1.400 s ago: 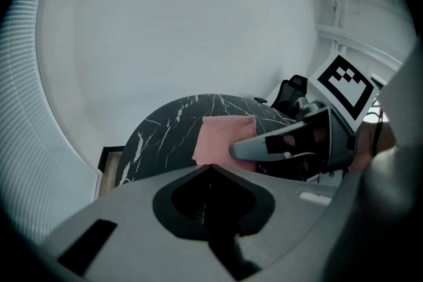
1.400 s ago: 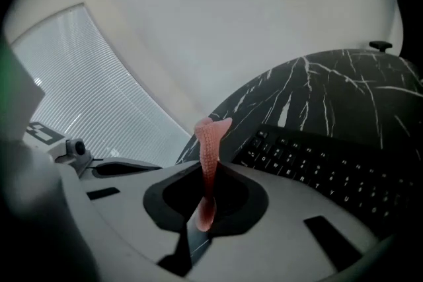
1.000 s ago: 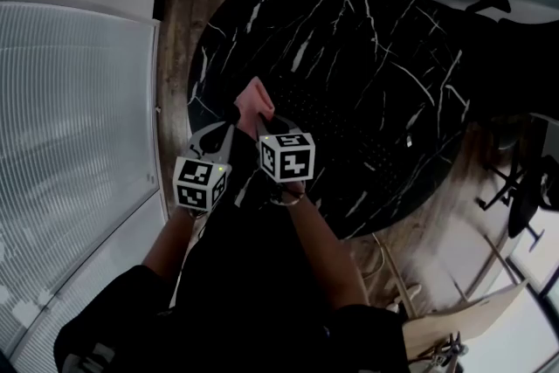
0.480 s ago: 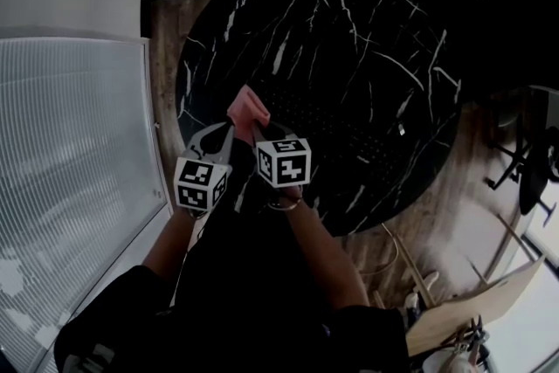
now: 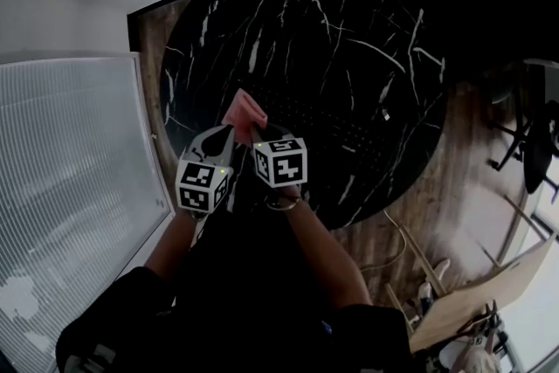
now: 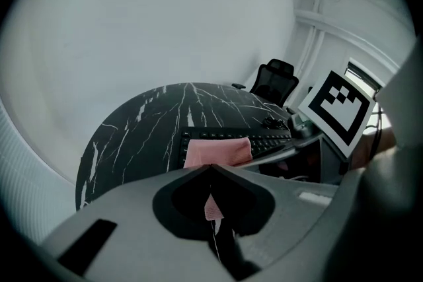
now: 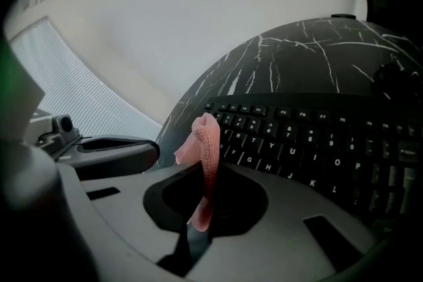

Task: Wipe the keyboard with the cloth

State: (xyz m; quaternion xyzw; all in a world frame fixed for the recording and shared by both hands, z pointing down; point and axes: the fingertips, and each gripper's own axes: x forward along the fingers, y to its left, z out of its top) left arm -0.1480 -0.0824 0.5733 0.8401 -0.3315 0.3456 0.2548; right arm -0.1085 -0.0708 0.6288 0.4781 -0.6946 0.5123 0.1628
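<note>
Round black marble table, white veins, on wood floor.

Head view: keyboard on table. Pink cloth over its left end, just ahead of both grippers.

Left gripper view: left gripper fingers pressed together, pink sliver visible behind tips.

Right gripper view: right gripper pinching cloth, fold standing upright before keys.

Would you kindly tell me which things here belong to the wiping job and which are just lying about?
Job: cloth, keyboard, left gripper and right gripper, both shut on the cloth.
Lying about: office chair, small dark object on the table.
</note>
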